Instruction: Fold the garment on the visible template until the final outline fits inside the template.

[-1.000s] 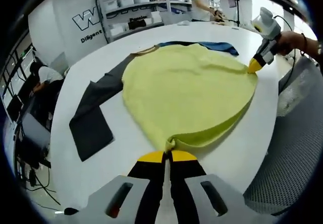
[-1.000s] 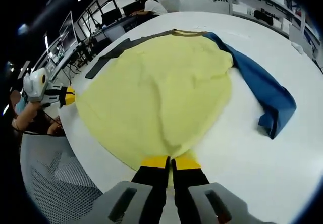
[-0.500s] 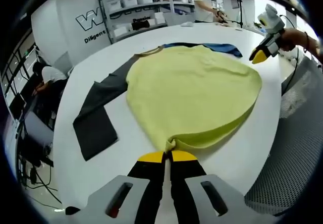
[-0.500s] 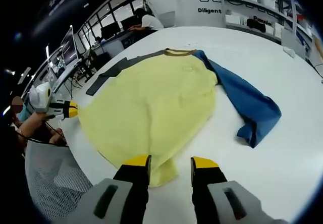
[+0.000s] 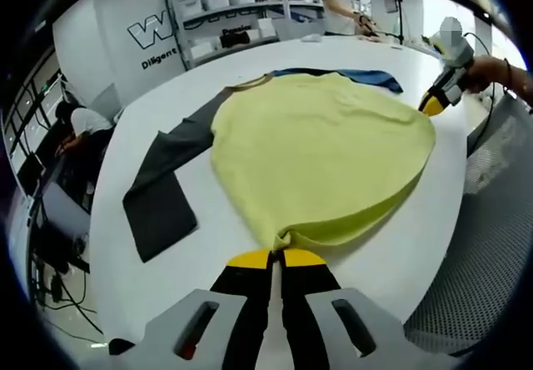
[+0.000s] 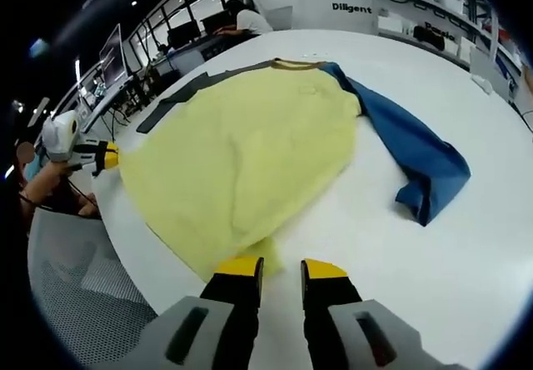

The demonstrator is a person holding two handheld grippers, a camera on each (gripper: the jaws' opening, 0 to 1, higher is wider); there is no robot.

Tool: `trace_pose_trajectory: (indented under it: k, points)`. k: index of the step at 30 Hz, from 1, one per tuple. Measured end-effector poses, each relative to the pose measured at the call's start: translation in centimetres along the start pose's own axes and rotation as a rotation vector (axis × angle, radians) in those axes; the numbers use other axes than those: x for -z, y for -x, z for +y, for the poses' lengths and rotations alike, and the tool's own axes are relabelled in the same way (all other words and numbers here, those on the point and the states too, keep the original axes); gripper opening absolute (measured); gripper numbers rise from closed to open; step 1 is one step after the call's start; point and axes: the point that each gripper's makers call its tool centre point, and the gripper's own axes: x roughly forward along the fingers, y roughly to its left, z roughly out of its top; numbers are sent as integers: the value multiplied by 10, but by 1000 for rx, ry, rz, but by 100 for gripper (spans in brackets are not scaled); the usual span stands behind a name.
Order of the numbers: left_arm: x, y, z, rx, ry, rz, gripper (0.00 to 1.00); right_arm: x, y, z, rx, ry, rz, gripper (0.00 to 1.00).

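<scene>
A yellow shirt (image 5: 321,162) lies spread on the white table (image 5: 391,262), its dark grey sleeve (image 5: 158,195) out to the left and its blue sleeve (image 5: 362,77) at the far side. My left gripper (image 5: 278,258) is shut on the near hem corner. In the right gripper view the yellow shirt (image 6: 241,145) lies ahead with the blue sleeve (image 6: 412,157) to its right. My right gripper (image 6: 281,267) is open, its tips just short of the other hem corner and holding nothing. The right gripper (image 5: 431,103) also shows beside that far corner, and the left gripper (image 6: 108,155) pinches the hem at the left.
Shelves with white bins (image 5: 225,12) stand behind the table. A person sits at a desk (image 5: 71,128) on the left and another stands far back (image 5: 337,3). Grey mesh (image 5: 487,253) lies past the table's near edge. Bare table (image 6: 433,278) spreads right of the shirt.
My right gripper has let go of the hem corner and opened; its jaws then narrowed a little and came back down near that corner. The left gripper keeps its hold.
</scene>
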Motion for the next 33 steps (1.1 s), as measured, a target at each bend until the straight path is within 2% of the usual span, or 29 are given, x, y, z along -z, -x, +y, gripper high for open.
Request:
trace_pose_trajectory:
  k: [3, 6, 12, 23, 33]
  points:
    - [0, 0, 0, 3, -5, 1, 6, 0, -2, 2, -8, -2, 1, 9]
    - [0, 0, 0, 4, -5, 0, 6, 1, -5, 3, -13, 19, 1, 0]
    - [-1, 1, -1, 2, -8, -3, 6, -2, -4, 3, -5, 35, -2, 0]
    - [-7, 7, -6, 11, -21, -23, 6, 5, 31, -11, 81, 19, 43, 0]
    - [-12, 16, -20, 46, -60, -37, 6, 8, 56, -13, 146, -32, 4, 0]
